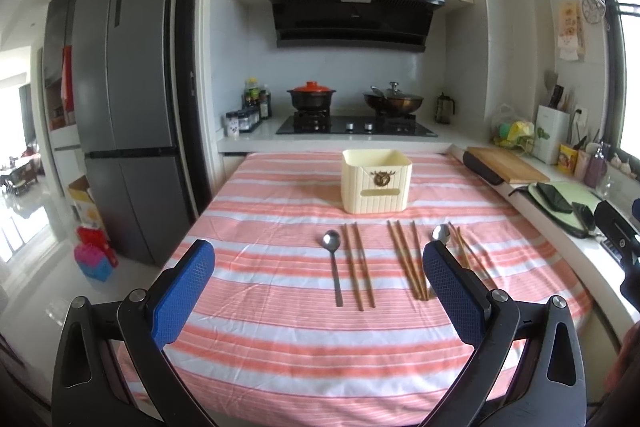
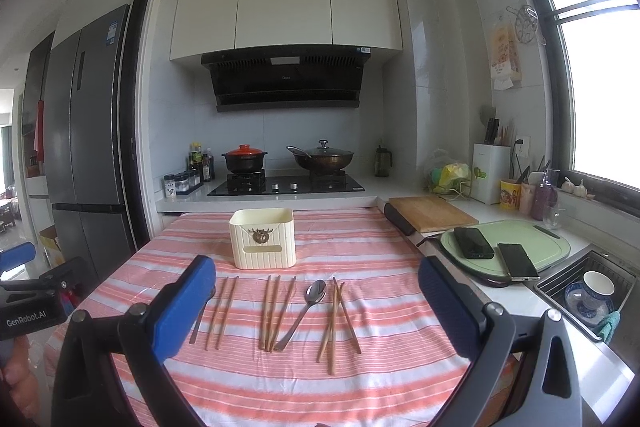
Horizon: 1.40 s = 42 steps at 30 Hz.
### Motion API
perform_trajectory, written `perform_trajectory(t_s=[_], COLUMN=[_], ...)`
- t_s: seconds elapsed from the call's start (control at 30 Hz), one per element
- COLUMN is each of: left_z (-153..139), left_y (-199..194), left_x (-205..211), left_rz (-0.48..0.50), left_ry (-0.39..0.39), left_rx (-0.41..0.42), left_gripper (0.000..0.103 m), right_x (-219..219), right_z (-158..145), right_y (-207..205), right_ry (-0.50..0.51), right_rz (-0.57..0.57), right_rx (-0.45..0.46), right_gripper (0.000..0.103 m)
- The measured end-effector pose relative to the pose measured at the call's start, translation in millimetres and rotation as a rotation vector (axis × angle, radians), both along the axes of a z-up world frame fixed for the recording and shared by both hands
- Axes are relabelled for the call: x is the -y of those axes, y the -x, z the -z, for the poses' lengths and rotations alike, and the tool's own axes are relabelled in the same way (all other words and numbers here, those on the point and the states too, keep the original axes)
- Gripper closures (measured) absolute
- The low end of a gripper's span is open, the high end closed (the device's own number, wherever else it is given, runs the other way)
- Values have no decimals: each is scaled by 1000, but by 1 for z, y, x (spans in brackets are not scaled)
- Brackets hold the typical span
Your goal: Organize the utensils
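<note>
A cream utensil box (image 1: 376, 181) stands on the striped tablecloth (image 1: 280, 307); it also shows in the right wrist view (image 2: 263, 238). In front of it lie a spoon (image 1: 334, 263), a pair of chopsticks (image 1: 359, 265), a bundle of chopsticks (image 1: 408, 259), a second spoon (image 1: 440, 233) and more chopsticks (image 1: 464, 249). The right wrist view shows the second spoon (image 2: 306, 309), the chopstick bundle (image 2: 274, 311), crossed chopsticks (image 2: 338, 319) and the left pair (image 2: 222, 311). My left gripper (image 1: 319, 287) is open and empty above the near table. My right gripper (image 2: 316, 303) is open and empty.
A counter runs along the right with a wooden board (image 2: 430, 213), a green cutting board (image 2: 508, 247) holding two phones, and a sink (image 2: 588, 291) with dishes. A stove (image 2: 286, 183) with pots stands behind the table. A fridge (image 1: 128, 107) stands at the left.
</note>
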<state>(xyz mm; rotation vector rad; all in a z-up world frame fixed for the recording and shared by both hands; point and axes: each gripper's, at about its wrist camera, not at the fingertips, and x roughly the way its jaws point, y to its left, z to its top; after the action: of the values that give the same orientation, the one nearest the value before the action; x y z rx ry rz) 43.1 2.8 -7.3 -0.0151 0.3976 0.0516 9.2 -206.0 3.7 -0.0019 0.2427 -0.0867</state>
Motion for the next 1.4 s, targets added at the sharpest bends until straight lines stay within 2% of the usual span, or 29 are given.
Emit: perform_trajectory(t_s=[0.37,0.77,1.0,1.2,1.27,1.4], left_z=[12,43,71,97,105,124], left_y=[-33,-93,-132,-181,-199,-230], left_x=[-10,-17,-13,-20,-21,-19], left_rz=[-31,9,29,0,4,21], left_ry=[9,23,1,8,12,6], left_rx=[-41,-176,-254,-376,-409,-475], left_gripper=[0,0,0,0,0,0], right_x=[4,20,37,63,75,88], right_z=[10,34,52,76,89,123], right_y=[-25,-76,-112,-152,-173,-216], right_ry=[-7,35,68,43,55,129], right_rz=[-4,46,76,50,15,-68], right_rx=[-25,-107,-170,-275,-342,-538], right_gripper=[0,0,0,0,0,2])
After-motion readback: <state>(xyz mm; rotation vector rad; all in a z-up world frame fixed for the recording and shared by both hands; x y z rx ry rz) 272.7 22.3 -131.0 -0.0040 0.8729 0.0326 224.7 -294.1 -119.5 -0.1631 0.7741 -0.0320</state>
